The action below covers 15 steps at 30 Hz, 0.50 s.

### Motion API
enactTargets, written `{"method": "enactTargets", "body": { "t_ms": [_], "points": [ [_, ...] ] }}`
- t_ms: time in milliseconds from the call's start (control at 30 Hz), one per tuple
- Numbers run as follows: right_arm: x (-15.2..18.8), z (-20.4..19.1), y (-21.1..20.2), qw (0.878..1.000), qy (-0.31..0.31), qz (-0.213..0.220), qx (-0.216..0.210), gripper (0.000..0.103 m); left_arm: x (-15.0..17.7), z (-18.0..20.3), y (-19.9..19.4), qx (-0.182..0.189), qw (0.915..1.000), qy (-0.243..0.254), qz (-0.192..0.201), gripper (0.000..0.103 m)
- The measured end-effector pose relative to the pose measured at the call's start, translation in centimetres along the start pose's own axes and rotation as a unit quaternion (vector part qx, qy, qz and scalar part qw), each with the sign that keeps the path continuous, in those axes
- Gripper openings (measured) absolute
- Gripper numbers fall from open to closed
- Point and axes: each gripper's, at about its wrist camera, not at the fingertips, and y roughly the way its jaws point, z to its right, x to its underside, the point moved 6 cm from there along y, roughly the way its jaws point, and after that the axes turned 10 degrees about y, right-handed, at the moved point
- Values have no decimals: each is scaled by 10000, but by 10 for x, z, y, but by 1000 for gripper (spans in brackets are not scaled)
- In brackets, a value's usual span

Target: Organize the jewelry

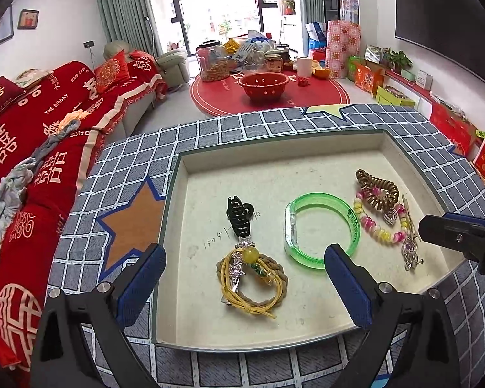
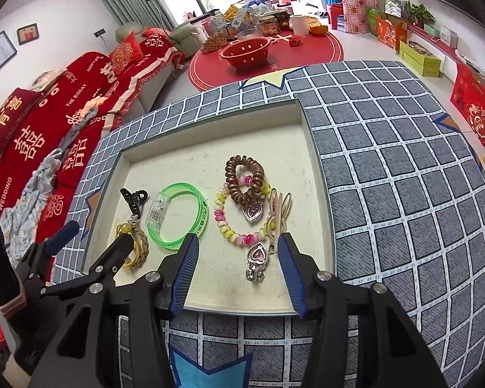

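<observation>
left gripper [image 1: 244, 278]: fingers spread wide, holding nothing, hair ties [image 1: 252, 278] lying between them
right gripper [image 2: 239, 271]: fingers half apart, empty, heart pendant [image 2: 257, 260] between them
jewelry: all in the tray [image 1: 274, 161] on the table [image 1: 139, 148]

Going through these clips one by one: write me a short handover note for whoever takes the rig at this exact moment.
Left gripper: open, empty, over the yellow and tan hair ties.
Right gripper: open, empty, around the heart pendant.
All jewelry lies in the tray: black claw clip, green bangle, bead bracelet, brown coil tie, hair clips.
Done: pieces are in the tray.
Left: cannot tell; possibly tidying overlaps.
</observation>
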Motion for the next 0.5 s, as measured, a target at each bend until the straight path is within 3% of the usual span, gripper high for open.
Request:
{"method": "enactTargets", "body": {
  "t_ms": [167, 267, 433, 500],
  "points": [
    [3, -3, 2, 10000, -32, -40, 25, 56, 4, -3, -2, -45, 10000, 4, -48, 103],
    [5, -4, 3, 10000, -34, -74, 57, 71, 7, -4, -6, -71, 9999, 47, -55, 103],
    [9, -8, -1, 9999, -90, -64, 101, 72, 12, -4, -10, -52, 9999, 74, -110, 103],
    [9, -9, -1, 9999, -88, -81, 90, 80, 15, -3, -12, -68, 9998, 104, -130, 103]
  ]
}}
